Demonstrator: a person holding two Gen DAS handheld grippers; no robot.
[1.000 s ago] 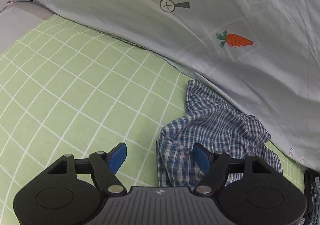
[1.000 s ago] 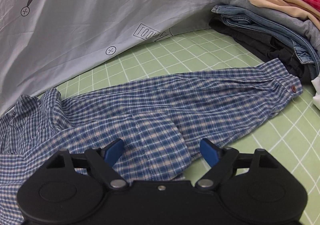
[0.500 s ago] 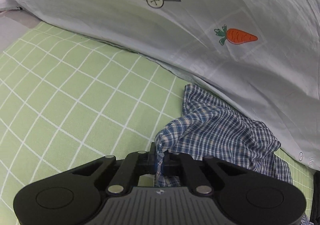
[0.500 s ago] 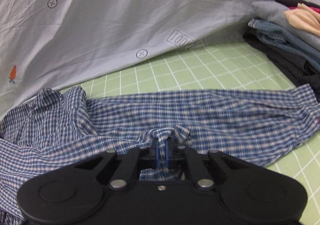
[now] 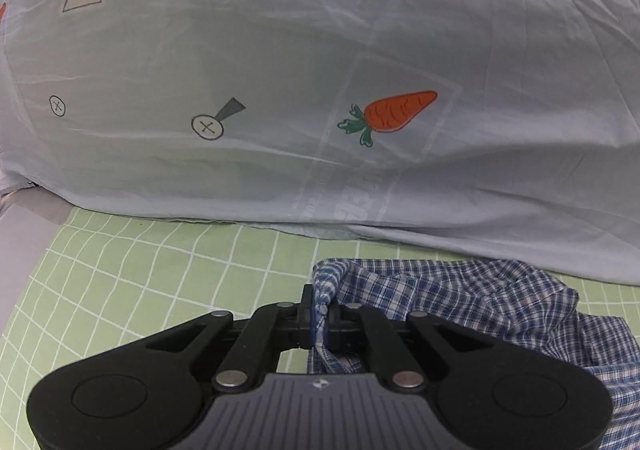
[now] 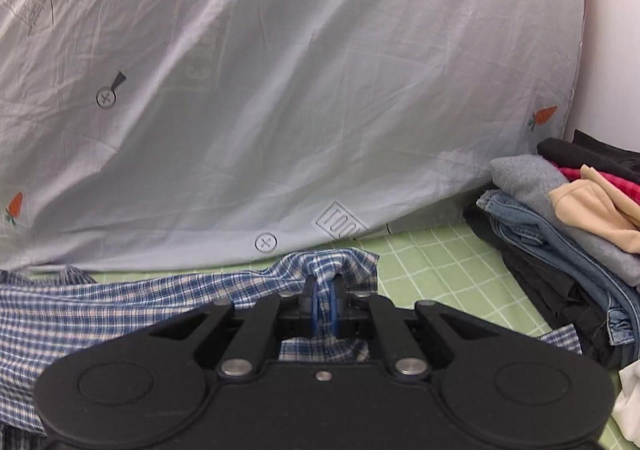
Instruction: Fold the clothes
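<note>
A blue and white plaid shirt (image 5: 460, 298) lies crumpled on the green checked sheet (image 5: 160, 270). My left gripper (image 5: 319, 324) is shut on a bunched edge of the shirt, lifted off the sheet. In the right wrist view the same plaid shirt (image 6: 120, 302) stretches away to the left, and my right gripper (image 6: 323, 310) is shut on a raised fold of it. Cloth hangs below both sets of fingers and hides the shirt's lower part.
A pale grey quilt with carrot prints (image 5: 392, 113) rises like a wall just behind the shirt, seen also in the right view as the quilt (image 6: 280, 89). A stack of folded clothes (image 6: 560, 230) sits at the right, with a white item (image 6: 628, 402) near it.
Both grippers were open a second ago and closed on the plaid shirt. Since then both have lifted the cloth and tilted up toward the quilt.
</note>
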